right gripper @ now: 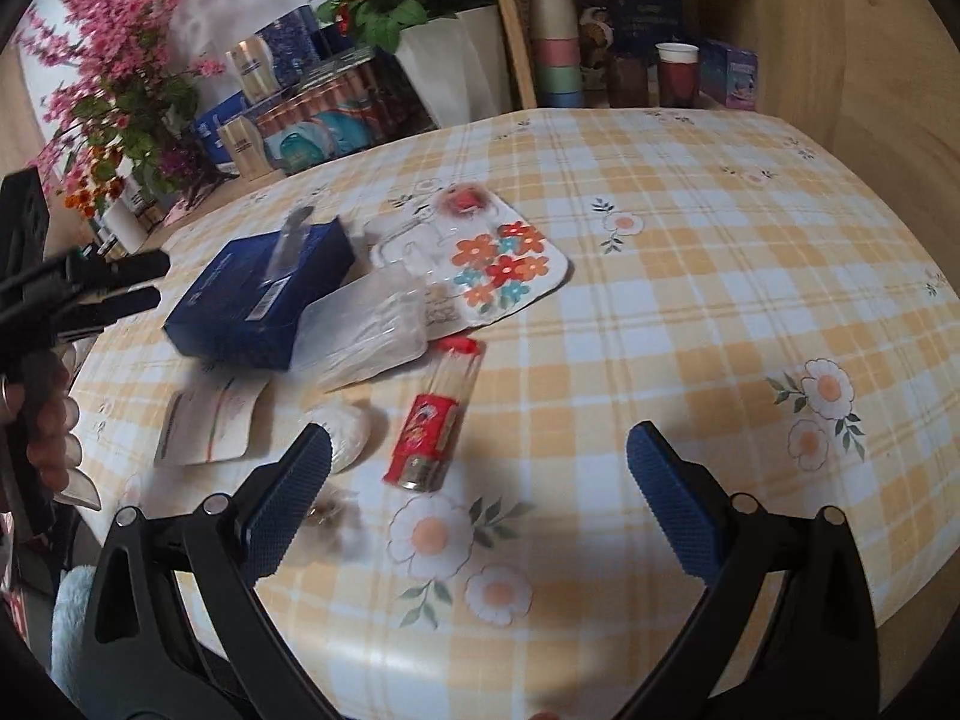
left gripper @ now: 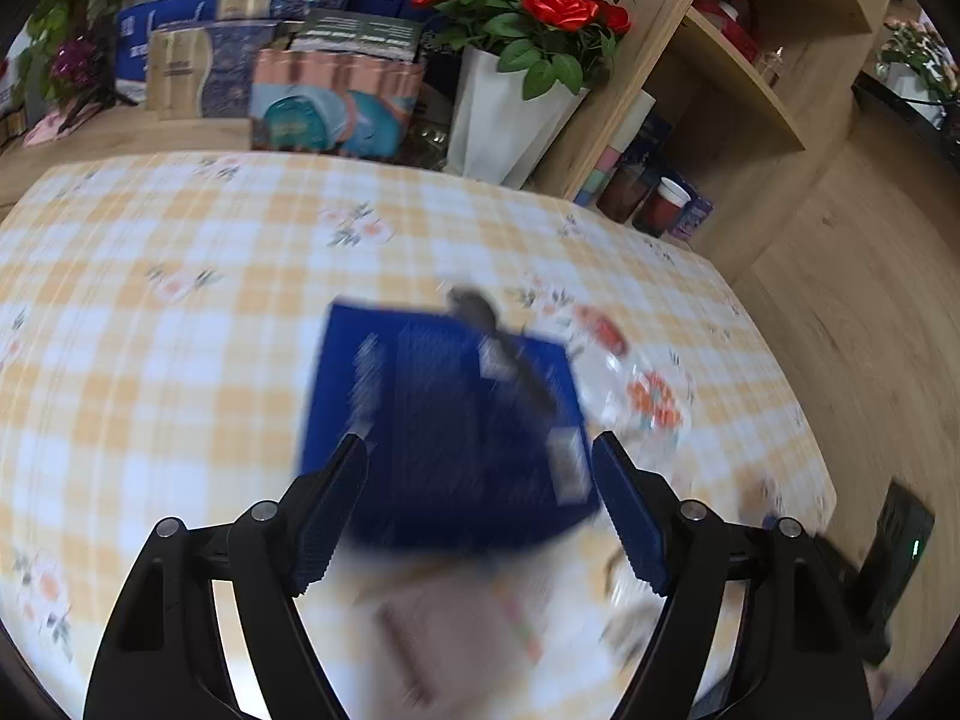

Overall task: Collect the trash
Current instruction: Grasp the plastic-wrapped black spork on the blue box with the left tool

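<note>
Between the left tongs' spread fingers lies a dark blue cardboard box [left gripper: 444,420] — matt, with pale print. Beyond the right tongs' left finger lies a glossy red-labelled packet of pale wooden sticks [right gripper: 435,420], beside a clear, shiny plastic tray [right gripper: 366,330]. The yellow-checked floral tablecloth [right gripper: 690,300] looks smooth — faintly sheened.

Bench [right gripper: 690,252] under yellow-checked floral cloth; white pot of red roses [left gripper: 510,114] at far edge, beside wooden shelf unit [left gripper: 738,78]; stacked pastel paper cups [right gripper: 555,42] on shelf; pink blossom spray [right gripper: 114,60] far left; printed boxes [left gripper: 336,102] along back
</note>
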`<state>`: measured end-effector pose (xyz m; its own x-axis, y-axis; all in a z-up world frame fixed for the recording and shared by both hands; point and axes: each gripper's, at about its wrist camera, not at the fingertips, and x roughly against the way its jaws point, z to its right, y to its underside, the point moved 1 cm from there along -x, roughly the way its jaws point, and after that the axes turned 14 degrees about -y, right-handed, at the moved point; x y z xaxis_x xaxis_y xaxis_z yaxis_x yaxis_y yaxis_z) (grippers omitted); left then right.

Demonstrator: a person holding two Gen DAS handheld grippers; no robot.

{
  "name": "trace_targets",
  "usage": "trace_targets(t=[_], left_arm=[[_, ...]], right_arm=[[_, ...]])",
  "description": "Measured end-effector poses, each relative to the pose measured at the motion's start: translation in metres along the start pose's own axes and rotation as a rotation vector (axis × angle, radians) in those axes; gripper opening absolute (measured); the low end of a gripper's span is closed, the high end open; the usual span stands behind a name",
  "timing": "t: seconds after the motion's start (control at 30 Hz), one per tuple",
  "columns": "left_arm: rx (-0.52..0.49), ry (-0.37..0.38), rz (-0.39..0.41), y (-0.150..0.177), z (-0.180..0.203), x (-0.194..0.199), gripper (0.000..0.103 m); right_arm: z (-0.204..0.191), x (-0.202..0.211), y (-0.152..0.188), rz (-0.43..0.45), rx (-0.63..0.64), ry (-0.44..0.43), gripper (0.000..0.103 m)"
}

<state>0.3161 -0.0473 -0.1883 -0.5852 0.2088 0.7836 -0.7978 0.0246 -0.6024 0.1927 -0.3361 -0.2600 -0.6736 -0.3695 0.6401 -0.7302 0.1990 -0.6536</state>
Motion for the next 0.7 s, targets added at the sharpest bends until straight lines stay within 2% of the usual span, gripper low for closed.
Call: trace_targets(t=[0.07, 0.17, 0.3, 0.4, 0.47, 0.57, 0.7], left_arm=[[-0.032, -0.030, -0.011, -0.016, 0.019, -0.016, 0.074], [-0.065, -0.090, -0.034, -0.031, 0.041, -0.041, 0.065], [-0.008, -0.106, -0.104, -0.035, 0.047, -0.070, 0.062], [-0.038, -0.150, -0.068, -0.033, 0.056, -0.073, 0.062], [-0.057, -0.150, -0.060, -0.030, 0.061, -0.073, 0.060], [-0.092, -0.193, -0.041, -0.025, 0.064, -0.070, 0.044], [-0.165, -0.230, -0.006, -0.016, 0.066, -0.067, 0.037]], right_arm=[[0.004, -0.002, -0.003, 0.005, -0.008, -0.001, 0.097], [0.010, -0.004, -0.007, 0.006, -0.001, 0.003, 0.097], [0.017, -0.006, -0.007, 0.002, -0.001, 0.007, 0.097], [0.022, -0.006, -0.007, -0.001, -0.007, 0.005, 0.097], [0.023, -0.007, -0.008, -0.002, 0.000, 0.002, 0.097], [0.021, -0.008, -0.010, -0.001, 0.006, -0.002, 0.097], [0.016, -0.009, -0.011, 0.002, 0.016, -0.013, 0.097]])
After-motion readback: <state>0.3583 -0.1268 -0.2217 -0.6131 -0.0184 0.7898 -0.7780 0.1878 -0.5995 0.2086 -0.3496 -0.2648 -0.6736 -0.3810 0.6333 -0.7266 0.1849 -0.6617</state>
